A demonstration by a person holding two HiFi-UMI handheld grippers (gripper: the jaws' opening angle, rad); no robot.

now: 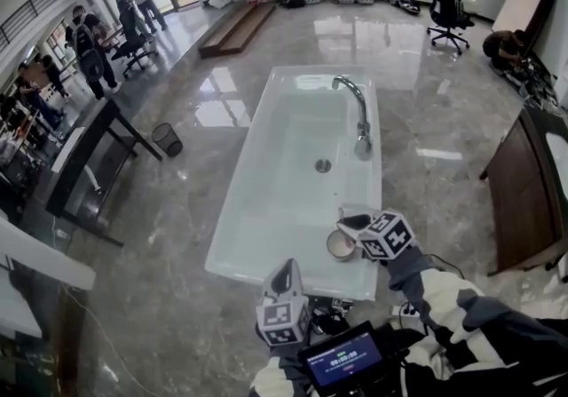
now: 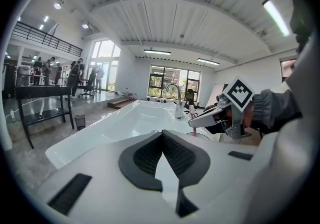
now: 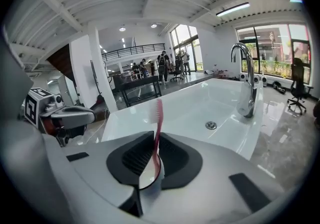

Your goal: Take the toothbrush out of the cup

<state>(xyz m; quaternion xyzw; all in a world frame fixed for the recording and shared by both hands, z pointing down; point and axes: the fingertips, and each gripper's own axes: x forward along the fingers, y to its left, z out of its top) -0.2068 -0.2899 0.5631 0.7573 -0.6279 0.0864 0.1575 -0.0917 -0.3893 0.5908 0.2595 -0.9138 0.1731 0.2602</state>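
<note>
A pink toothbrush (image 3: 158, 128) stands upright in a white cup (image 1: 340, 245) on the near right corner of the white sink (image 1: 232, 209). My right gripper (image 1: 348, 225) hangs over the cup, and its dark pads (image 3: 172, 160) are closed on the toothbrush handle just above the cup's rim (image 3: 146, 182). In the left gripper view the right gripper (image 2: 193, 122) meets the toothbrush (image 2: 192, 114) from the right. My left gripper (image 1: 286, 269) is shut and holds nothing. It stays short of the sink's near edge, left of the cup, with its tips (image 2: 162, 134) pointing along the basin.
A chrome faucet (image 1: 357, 111) rises at the sink's right side, with a drain (image 1: 323, 165) in the basin. A black table (image 1: 89, 155) and bin (image 1: 166, 138) stand left, a wooden cabinet (image 1: 524, 191) right. People stand far left. A small screen (image 1: 342, 358) is near my body.
</note>
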